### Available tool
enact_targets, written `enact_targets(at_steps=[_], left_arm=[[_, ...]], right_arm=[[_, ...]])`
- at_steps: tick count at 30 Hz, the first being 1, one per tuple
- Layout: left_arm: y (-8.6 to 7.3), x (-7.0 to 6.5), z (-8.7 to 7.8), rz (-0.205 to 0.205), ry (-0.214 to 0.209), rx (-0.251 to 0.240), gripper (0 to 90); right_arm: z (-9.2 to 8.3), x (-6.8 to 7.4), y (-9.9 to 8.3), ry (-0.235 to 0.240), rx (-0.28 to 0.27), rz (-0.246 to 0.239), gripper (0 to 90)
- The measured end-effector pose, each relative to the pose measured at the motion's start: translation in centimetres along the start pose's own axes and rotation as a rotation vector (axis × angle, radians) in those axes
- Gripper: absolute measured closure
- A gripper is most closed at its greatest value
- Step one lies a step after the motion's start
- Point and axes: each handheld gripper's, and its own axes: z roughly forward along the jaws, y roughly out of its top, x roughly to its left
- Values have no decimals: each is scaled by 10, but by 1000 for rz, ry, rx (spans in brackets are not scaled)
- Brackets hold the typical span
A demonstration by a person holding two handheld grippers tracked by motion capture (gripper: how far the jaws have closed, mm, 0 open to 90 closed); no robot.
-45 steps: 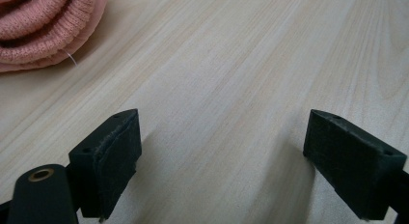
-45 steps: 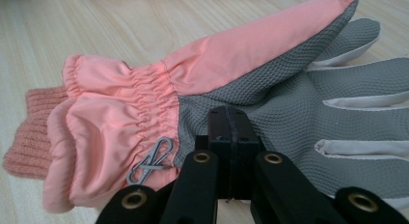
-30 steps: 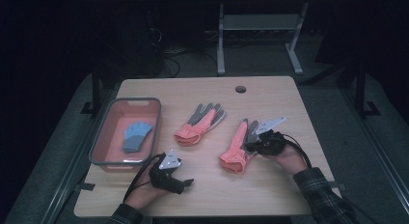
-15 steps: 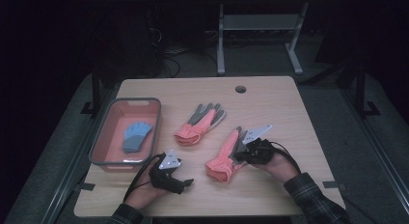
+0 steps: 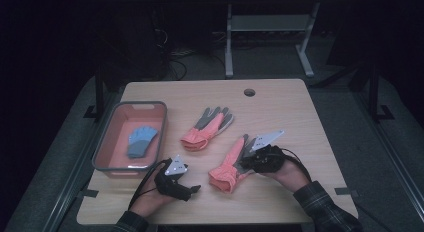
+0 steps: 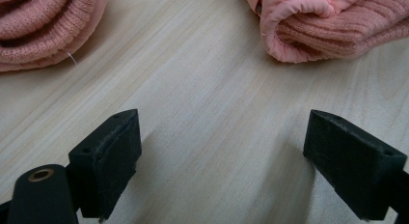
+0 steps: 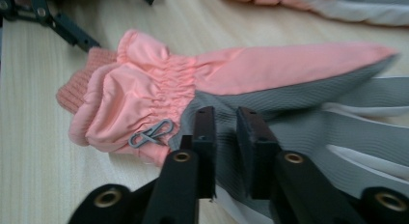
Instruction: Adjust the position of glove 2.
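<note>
Nearest the person, the left gripper is resting low over the front of the table, its jaws standing wide apart with nothing but bare wood between them; in the left gripper view the knit cuffs of both gloves are lying just beyond its pads. A little farther in and to the right, the right gripper is sitting on the near glove — a pink and grey one lying slantwise with its cuff toward the table's front edge. Its jaws have just been opening and are now standing narrowly apart over the grey palm fabric; whether the pads are still pressing the cloth I cannot tell. A small grey clip is hanging at the gathered wrist. Beyond it, the second glove is lying apart near the table's middle. At the left, the grey tray is holding a blue glove.
</note>
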Motion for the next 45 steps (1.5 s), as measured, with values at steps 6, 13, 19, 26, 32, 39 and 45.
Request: enact_targets(at_steps=[6, 13, 19, 26, 32, 39, 45], left_arm=[[11, -3, -2, -39, -19, 15, 135], [44, -1, -8, -84, -2, -32, 141], [78, 16, -7, -112, 36, -73, 154], [116, 49, 12, -120, 103, -89, 249], [135, 80, 33, -163, 161, -63, 620], [133, 107, 61, -232, 171, 5, 897], [128, 100, 73, -237, 132, 31, 897]], right_arm=[[-25, -9, -12, -68, -54, 44, 564], [-41, -21, -45, -167, -36, 115, 358], [-50, -27, -69, -222, -11, 143, 313], [-58, -33, -92, -248, 6, 177, 302], [-62, -37, -101, -255, 1, 199, 310], [-62, -37, -101, -257, -2, 193, 309], [-62, -37, -101, -257, -2, 192, 309]])
